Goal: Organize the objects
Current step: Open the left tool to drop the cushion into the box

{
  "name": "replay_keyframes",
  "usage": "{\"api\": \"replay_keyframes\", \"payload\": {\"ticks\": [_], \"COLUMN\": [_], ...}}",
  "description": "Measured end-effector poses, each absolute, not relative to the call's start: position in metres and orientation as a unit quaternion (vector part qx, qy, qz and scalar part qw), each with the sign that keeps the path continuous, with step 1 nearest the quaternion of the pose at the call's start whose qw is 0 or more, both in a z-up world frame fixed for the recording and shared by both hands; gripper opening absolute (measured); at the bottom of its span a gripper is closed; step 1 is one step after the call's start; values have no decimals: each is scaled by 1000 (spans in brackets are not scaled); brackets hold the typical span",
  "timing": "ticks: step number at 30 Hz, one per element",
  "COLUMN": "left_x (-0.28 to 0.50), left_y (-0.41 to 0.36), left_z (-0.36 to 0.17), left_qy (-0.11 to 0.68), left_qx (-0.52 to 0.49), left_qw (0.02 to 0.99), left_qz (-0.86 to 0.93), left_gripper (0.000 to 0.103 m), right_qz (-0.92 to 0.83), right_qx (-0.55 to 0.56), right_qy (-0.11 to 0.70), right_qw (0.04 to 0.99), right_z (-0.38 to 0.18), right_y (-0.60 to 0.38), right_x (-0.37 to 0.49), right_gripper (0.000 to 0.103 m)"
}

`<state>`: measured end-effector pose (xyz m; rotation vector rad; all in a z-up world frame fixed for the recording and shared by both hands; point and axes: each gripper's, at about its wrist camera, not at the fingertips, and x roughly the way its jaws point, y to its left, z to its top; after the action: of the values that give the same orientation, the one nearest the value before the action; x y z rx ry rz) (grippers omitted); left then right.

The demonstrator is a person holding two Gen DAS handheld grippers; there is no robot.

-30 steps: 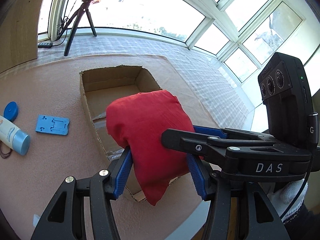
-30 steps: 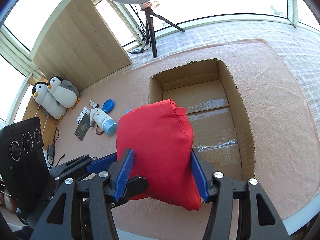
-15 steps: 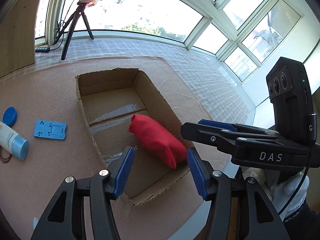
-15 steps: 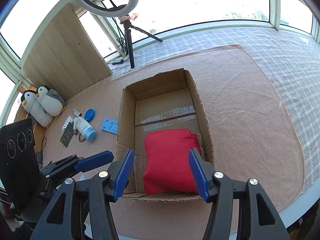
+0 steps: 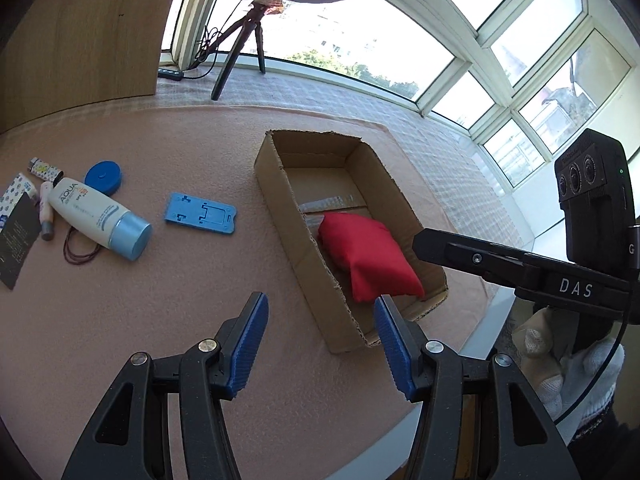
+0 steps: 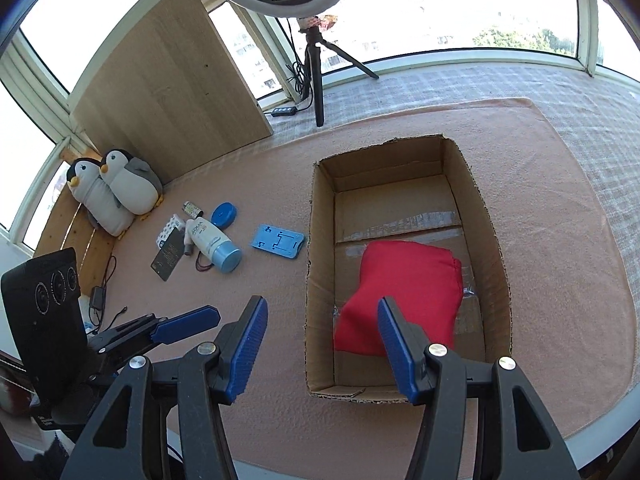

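The red cushion [image 6: 404, 292] lies in the box [image 6: 320, 264], toward its near end. Both the left gripper [image 5: 320, 344] and right gripper [image 6: 320, 344] stand part open, holding nothing. Next candidate, the lotion tube [image 5: 96, 218], rests on the worktop [image 5: 160, 300]; it looks light, smooth and rounded, best pinched across its body.

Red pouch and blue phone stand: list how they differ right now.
The red pouch is soft, puffy fabric; the blue phone stand is flat, rigid plastic with cut-outs.
The red pouch lies inside the cardboard box; the blue phone stand lies outside it on the pink mat, on the side where the lotion bottle lies.
The red pouch looks clearly bulkier than the blue phone stand.
Shared: neither is held.
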<state>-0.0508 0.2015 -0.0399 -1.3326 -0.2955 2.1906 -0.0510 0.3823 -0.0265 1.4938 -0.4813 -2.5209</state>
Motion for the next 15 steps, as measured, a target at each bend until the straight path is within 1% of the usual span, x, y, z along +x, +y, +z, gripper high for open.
{"api": "replay_keyframes", "payload": {"ticks": [10,15], "left_x": [-51,-56], "left_y": [85,39], "left_z": [-63,-68], "left_qy": [-137,-151], "left_qx": [-514,-511], "left_qw": [170,131], "left_qz": [830,836], "left_gripper": [60,60], "right_qz": [-843,-843], "right_qx": [505,509], "right_qy": [-146,-128], "right_qw": [110,114], "right_z": [-33,-39], "right_y": [320,289], "right_x": [-50,-49], "right_gripper": [53,54]}}
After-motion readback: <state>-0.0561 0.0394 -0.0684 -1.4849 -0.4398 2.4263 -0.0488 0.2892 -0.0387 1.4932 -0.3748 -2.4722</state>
